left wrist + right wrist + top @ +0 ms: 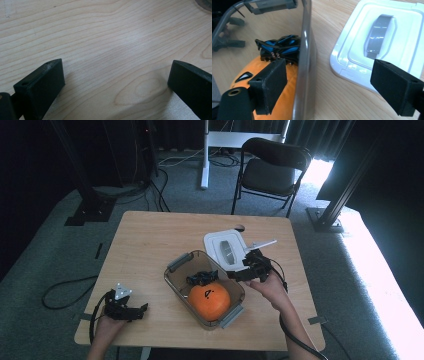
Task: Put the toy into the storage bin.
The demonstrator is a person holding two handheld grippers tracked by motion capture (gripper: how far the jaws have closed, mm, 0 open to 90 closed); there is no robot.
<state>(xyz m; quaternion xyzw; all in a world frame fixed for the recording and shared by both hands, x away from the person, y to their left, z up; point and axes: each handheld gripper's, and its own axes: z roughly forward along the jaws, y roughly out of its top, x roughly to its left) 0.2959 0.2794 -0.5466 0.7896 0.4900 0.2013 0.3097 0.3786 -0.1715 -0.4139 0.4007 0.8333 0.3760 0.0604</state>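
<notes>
Right gripper (pixel 239 270) in the high view hangs at the far right rim of the box (pixel 175 266), with its jaws wide apart and nothing between them. Just before it, inside the box, lie an orange ball (pixel 209 301) and a small black and blue thing (pixel 202 278). Just beyond it, on the table (pixel 145 240), the white lid (pixel 215 240) lies apart from the box. Left gripper (pixel 131 312) rests on the table well to the left of the box, near the front edge, and it holds nothing.

From the left gripper view, its own jaws stand wide open over bare wood, and no object is between them.

From the right gripper view, the right gripper (pixel 329 82) has one jaw on each side of the clear box wall (pixel 305 62): one is inside, in front of the ball (pixel 284 100), the other is outside, near the lid (pixel 387 37). I cannot tell if a jaw touches the wall. Behind the ball lies the black and blue thing (pixel 279 48).

My judgement is that the filling is done, because both things already sit in the box. What is left is to take the lid, which has a grey handle (pixel 378 35), set it on the box and close the grey latches (pixel 178 261).
</notes>
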